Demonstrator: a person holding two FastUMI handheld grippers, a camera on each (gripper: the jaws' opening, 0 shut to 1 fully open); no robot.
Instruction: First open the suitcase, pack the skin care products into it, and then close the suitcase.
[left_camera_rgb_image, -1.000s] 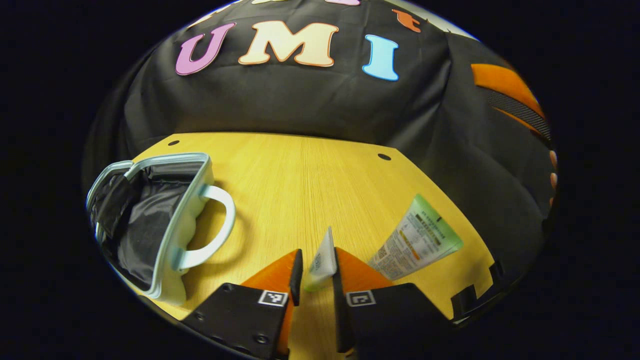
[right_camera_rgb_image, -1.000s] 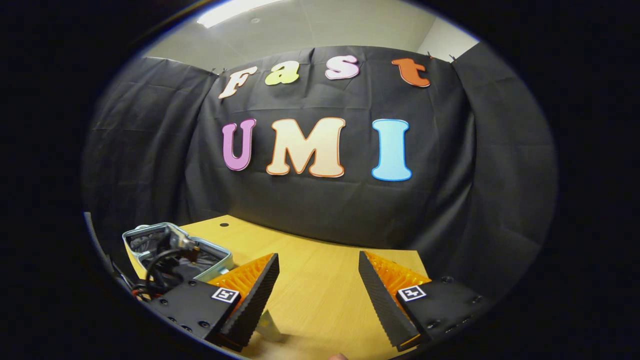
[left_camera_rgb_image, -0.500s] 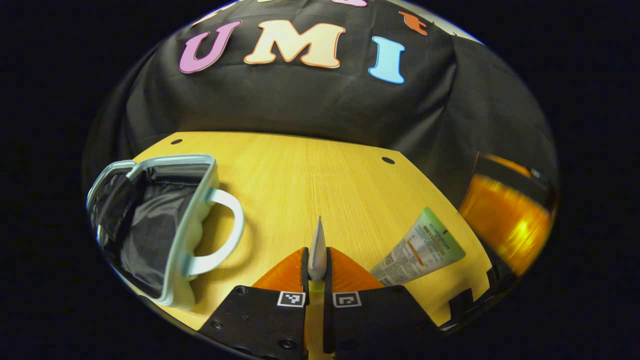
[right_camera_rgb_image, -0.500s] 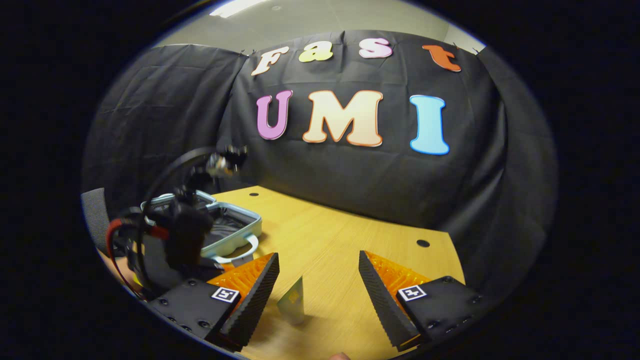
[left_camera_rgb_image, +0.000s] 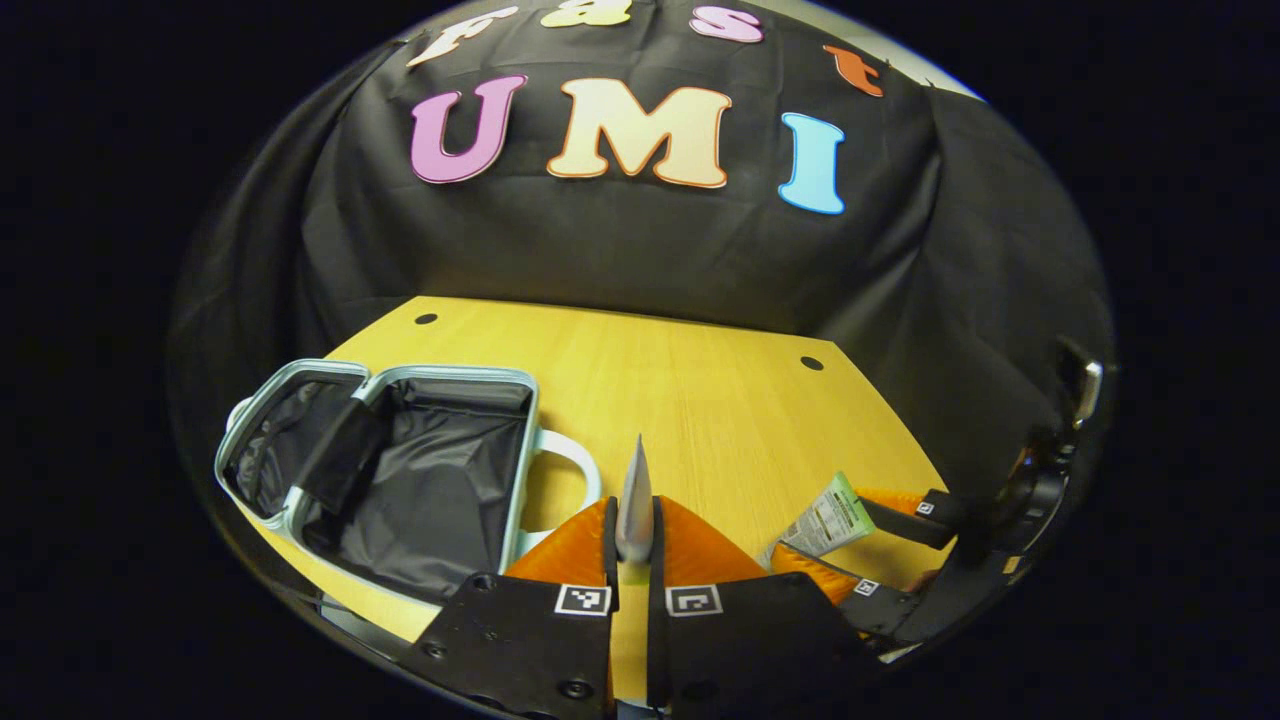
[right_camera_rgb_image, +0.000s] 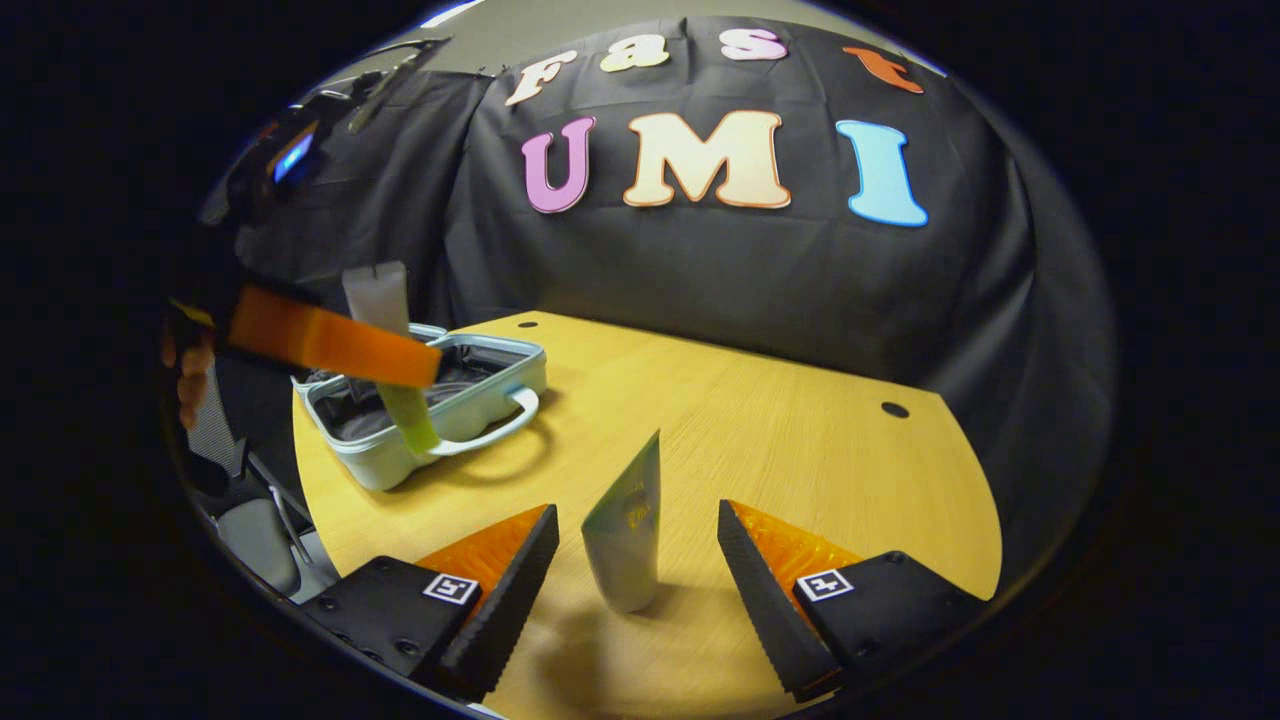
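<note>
The pale blue suitcase lies open on the wooden table, its dark lining bare. My left gripper is shut on a whitish tube that sticks up edge-on between its fingers. In the right gripper view that tube, with a green cap, hangs lifted above the table next to the suitcase, held by the left gripper. A green-topped tube stands between the open fingers of my right gripper, untouched by either. The left gripper view shows this green tube inside the right gripper.
The suitcase's curved handle points toward the table's middle. Two small holes mark the table's far edge. A hand holds the left gripper, and a grey chair stands below the table's left edge.
My left gripper closed on the whitish tube and lifted it off the table, drawing nearer the suitcase. The right gripper came down and forward, bringing its open fingers around the green tube.
</note>
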